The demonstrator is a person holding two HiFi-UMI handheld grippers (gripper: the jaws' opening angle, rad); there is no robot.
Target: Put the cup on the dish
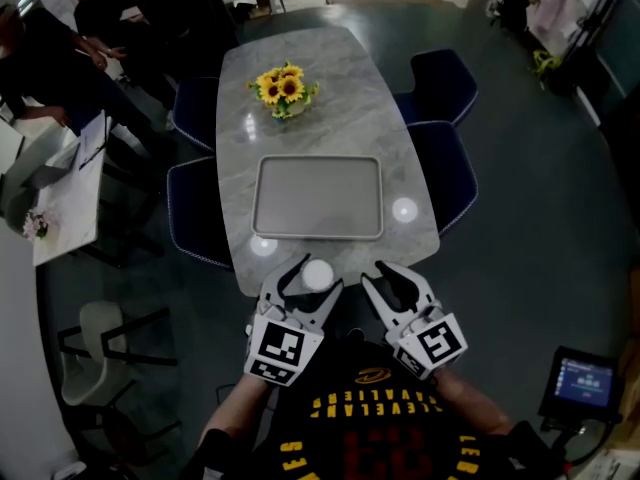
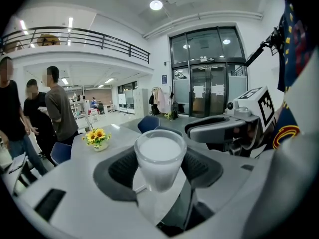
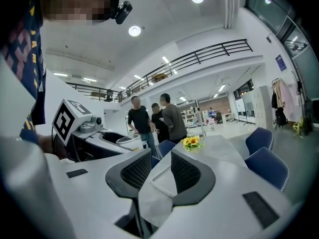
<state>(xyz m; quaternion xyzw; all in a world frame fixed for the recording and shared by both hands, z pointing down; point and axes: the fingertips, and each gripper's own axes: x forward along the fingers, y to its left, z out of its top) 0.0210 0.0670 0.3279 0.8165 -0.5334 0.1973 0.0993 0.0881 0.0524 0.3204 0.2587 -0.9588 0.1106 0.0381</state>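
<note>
A translucent white cup [image 1: 317, 274] sits upright between the jaws of my left gripper [image 1: 305, 280], just above the near edge of the marble table [image 1: 300, 133]. In the left gripper view both pads press the sides of the cup [image 2: 159, 156]. The dish is a grey rectangular tray [image 1: 318, 198] lying empty on the table, just beyond the cup. My right gripper [image 1: 390, 278] hovers beside the left one at the table's near edge. Its jaws stand apart with nothing between them, and the tray [image 3: 164, 180] shows through the gap.
A pot of sunflowers [image 1: 285, 90] stands on the table beyond the tray. Dark blue chairs [image 1: 445, 163] flank the table on the right, with another [image 1: 195, 208] on the left. Several people [image 3: 154, 121] stand at the far left by a white desk [image 1: 65, 203].
</note>
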